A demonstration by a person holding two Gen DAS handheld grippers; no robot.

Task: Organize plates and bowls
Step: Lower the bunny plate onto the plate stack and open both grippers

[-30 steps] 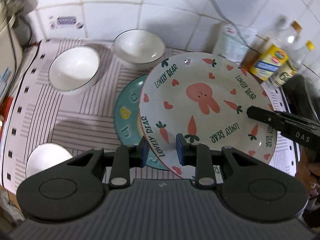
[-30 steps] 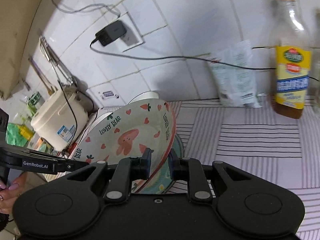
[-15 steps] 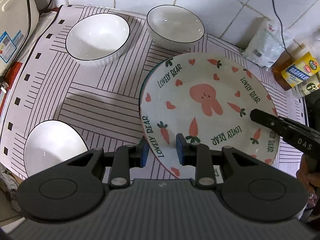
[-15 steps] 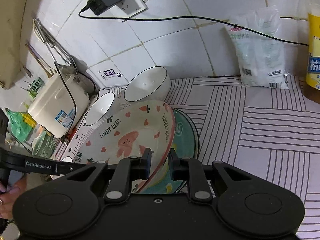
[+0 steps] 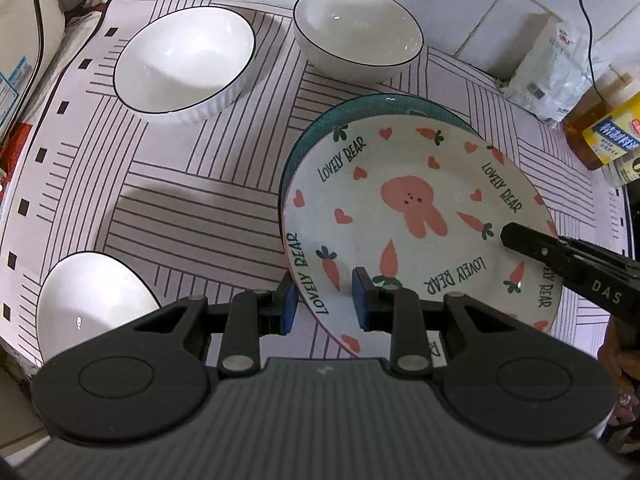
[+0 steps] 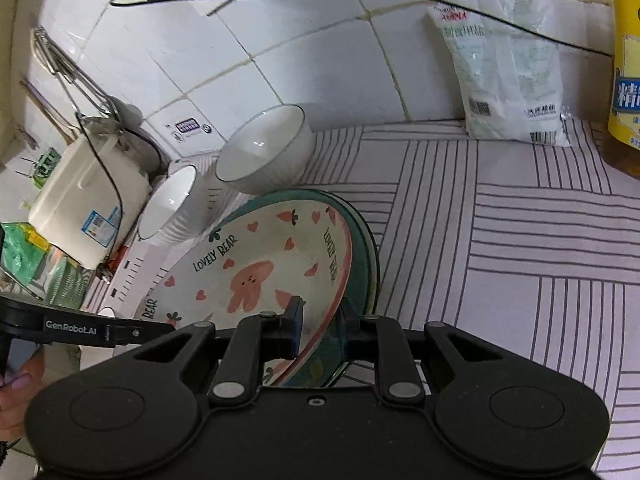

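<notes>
Left wrist view: left gripper (image 5: pixel 324 300) clamped on near rim of rabbit plate (image 5: pixel 412 216), jaws narrowly parted with rim between blue pads. Right gripper (image 5: pixel 520 238) pinching opposite rim from right side of rabbit plate. In right wrist view, right gripper (image 6: pixel 320 332) likewise closed on that rim, one pad inside, one outside.

Rabbit plate held just above teal plate (image 5: pixel 384 104), far edge nearly nested, near edge not yet seated.

Risks, near to far:
- Uneven release: one side dropped first, causing tilt and chipping against teal plate.
- Outer pad of either gripper trapped between both rims on full lowering; possible drag of teal plate across striped mat (image 5: pixel 192 208) on withdrawal.
- Off-centre landing: unstable stack.
- Beyond rabbit plate, three white bowls (image 5: pixel 184 60) (image 5: pixel 356 36) (image 5: pixel 88 304) and oil bottle (image 5: pixel 604 132) close by; wide outward swing likely to strike them.
</notes>
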